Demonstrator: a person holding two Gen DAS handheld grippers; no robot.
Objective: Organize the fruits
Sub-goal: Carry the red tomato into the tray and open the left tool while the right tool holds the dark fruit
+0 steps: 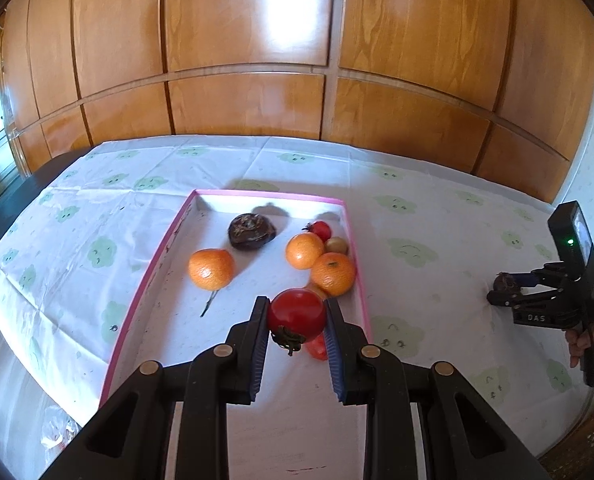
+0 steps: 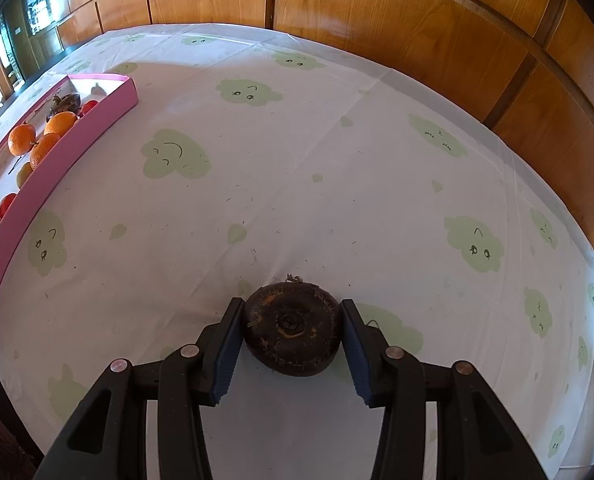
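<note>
My left gripper (image 1: 296,304) is shut on a red tomato (image 1: 297,314), stem toward the camera, over the near right part of a pink-rimmed box (image 1: 149,276). In the box lie three oranges (image 1: 211,269), a dark wrinkled fruit (image 1: 252,232), a small red tomato (image 1: 320,230) and another red piece (image 1: 317,347) under the held tomato. In the right wrist view my right gripper (image 2: 292,303) is shut on a dark round fruit (image 2: 293,330) that rests on the tablecloth, pads against both its sides. The box (image 2: 97,120) lies far to the left there.
A white tablecloth (image 2: 297,160) with green cloud faces covers the table. Wooden panelling (image 1: 249,100) stands right behind it. A person's hand (image 1: 581,340) holds the right gripper at the table's right side. The table's dark left edge (image 1: 1,224) shows.
</note>
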